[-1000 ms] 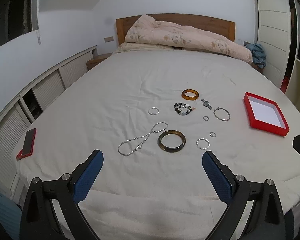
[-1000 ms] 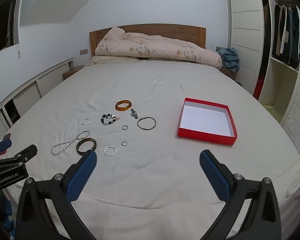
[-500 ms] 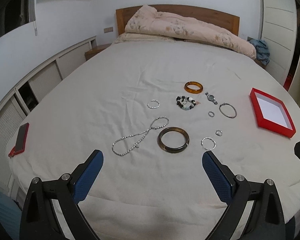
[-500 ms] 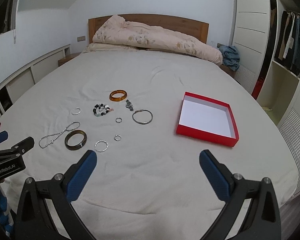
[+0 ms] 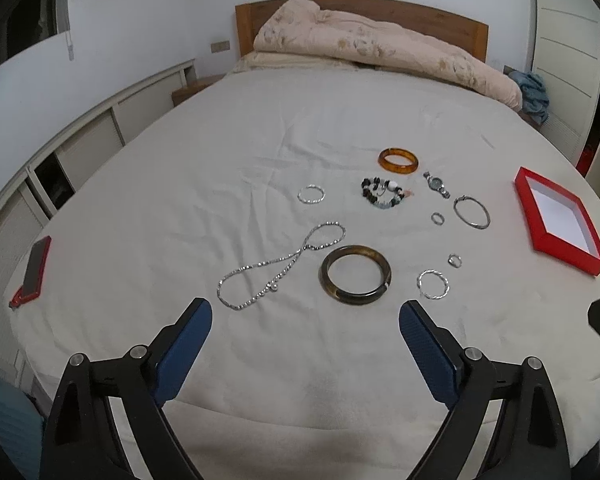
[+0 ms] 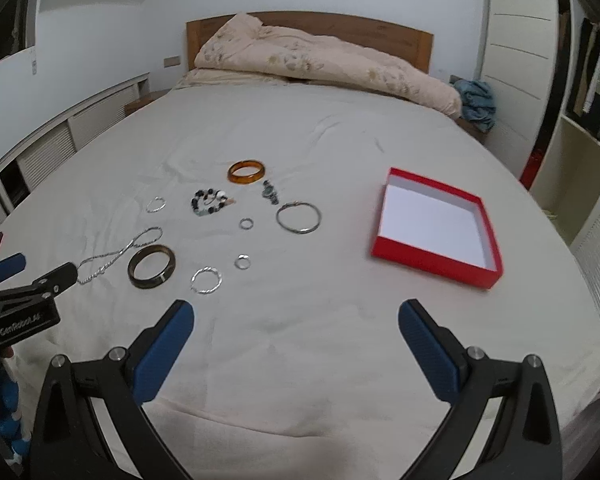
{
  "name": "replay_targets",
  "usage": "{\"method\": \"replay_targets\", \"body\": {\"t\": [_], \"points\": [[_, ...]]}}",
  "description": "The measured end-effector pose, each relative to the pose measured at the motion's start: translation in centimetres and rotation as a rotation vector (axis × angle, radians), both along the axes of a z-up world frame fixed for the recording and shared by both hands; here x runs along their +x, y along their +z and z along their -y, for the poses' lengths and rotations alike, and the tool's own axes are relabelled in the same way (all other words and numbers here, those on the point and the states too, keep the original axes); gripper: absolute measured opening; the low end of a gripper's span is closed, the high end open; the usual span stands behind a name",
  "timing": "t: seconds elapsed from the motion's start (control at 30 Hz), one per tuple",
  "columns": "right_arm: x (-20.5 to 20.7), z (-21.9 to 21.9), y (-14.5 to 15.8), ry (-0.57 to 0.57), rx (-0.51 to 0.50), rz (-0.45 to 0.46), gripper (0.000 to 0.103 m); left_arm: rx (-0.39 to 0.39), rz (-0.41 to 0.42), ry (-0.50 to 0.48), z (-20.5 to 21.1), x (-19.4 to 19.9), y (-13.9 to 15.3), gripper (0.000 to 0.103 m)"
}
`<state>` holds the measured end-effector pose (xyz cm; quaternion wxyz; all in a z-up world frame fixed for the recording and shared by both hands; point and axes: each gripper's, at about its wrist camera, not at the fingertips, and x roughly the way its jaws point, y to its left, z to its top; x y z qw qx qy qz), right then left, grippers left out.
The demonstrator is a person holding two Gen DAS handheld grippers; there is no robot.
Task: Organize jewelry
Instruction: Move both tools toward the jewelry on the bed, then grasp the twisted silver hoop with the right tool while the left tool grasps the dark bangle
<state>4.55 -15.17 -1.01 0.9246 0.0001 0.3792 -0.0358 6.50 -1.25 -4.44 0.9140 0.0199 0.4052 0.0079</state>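
Jewelry lies spread on the white bed: a dark brown bangle (image 5: 355, 274) (image 6: 152, 266), a silver chain necklace (image 5: 280, 265), an amber bangle (image 5: 397, 160) (image 6: 246, 171), a beaded bracelet (image 5: 383, 193), a small watch (image 5: 436, 183), a thin silver bangle (image 5: 471, 212) (image 6: 299, 217) and several small silver rings. An open red box (image 6: 436, 226) (image 5: 556, 220) with a white inside lies to the right. My left gripper (image 5: 305, 322) is open and empty, just short of the dark bangle. My right gripper (image 6: 296, 322) is open and empty above bare sheet.
A phone in a red case (image 5: 34, 268) lies at the bed's left edge. A rumpled beige duvet (image 5: 380, 48) is piled by the wooden headboard. White cabinets run along the left wall, a wardrobe (image 6: 572, 92) stands right.
Both grippers have moved forward over the bed and closer to the jewelry. Both stay open and empty. Nothing on the bed has moved.
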Motion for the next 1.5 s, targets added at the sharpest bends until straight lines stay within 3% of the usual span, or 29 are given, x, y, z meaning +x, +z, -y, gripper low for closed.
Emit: {"method": "replay_targets", "body": {"t": [0.17,0.43,0.67,0.9,1.03,1.1,1.2,1.27,1.3,1.4,1.5], "points": [[0.9,-0.5,-1.7,0.068,0.047,-0.014,0.102,-0.024,-0.029,0.003,-0.7,1.0,-1.1,0.086],[3.3,-1.5,-4.2,0.185,0.136,-0.022,0.099,-0.09,-0.095,-0.026,-1.4,3.6,-3.7,0.064],[7.2,-2.0,-7.5,0.29,0.218,-0.092,0.068,-0.149,-0.158,-0.035,-1.1,6.8,-6.4,0.056],[10.4,-2.8,-10.4,0.361,0.24,-0.137,0.066,-0.2,-0.227,-0.022,-1.3,8.9,-8.8,0.045],[12.2,-3.3,-11.7,0.396,0.238,-0.158,0.063,-0.187,-0.238,-0.028,-1.0,9.4,-9.4,0.04],[12.8,-3.7,-12.3,0.415,0.222,-0.167,0.051,-0.179,-0.243,-0.028,-0.9,9.5,-9.6,0.038],[13.2,-4.4,-12.9,0.438,0.196,-0.166,0.049,-0.159,-0.242,-0.042,-0.6,10.3,-9.9,0.034],[13.4,-4.6,-13.2,0.45,0.181,-0.158,0.044,-0.152,-0.237,-0.054,-0.6,10.3,-10.0,0.029],[13.6,-4.6,-13.2,0.455,0.175,-0.155,0.04,-0.152,-0.235,-0.058,-0.6,10.3,-10.0,0.021],[13.7,-4.6,-13.3,0.475,0.16,-0.151,0.04,-0.15,-0.231,-0.072,-0.6,10.2,-9.9,0.01],[13.4,-4.3,-12.9,0.485,0.174,-0.154,0.039,-0.121,-0.22,-0.075,0.1,10.5,-9.8,0.01]]}}
